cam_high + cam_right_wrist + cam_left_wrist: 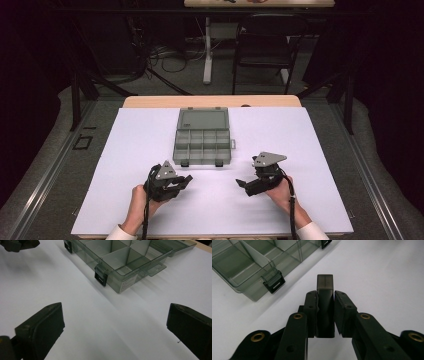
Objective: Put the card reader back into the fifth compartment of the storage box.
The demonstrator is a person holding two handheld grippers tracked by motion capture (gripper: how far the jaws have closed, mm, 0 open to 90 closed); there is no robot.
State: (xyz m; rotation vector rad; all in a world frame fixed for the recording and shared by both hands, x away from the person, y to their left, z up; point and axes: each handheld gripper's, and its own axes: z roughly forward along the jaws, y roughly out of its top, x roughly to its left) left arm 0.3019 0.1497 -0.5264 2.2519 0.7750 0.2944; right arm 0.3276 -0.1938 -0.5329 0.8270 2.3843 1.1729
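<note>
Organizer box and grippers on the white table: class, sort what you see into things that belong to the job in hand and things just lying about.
Belongs to the job:
- clear organizer box, lid open
- dark divider piece, clamped in the left gripper
- right gripper, open over the white table

Just lying about:
- black chair beyond the table
- cables on the floor

Bright tabletop, dark bkgd, soft shadows

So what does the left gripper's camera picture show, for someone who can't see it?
The left gripper has its two black jaws shut on a small dark smoky plastic divider piece, above a white table. An open, clear grey plastic compartment box with black latches lies at upper left.
</note>
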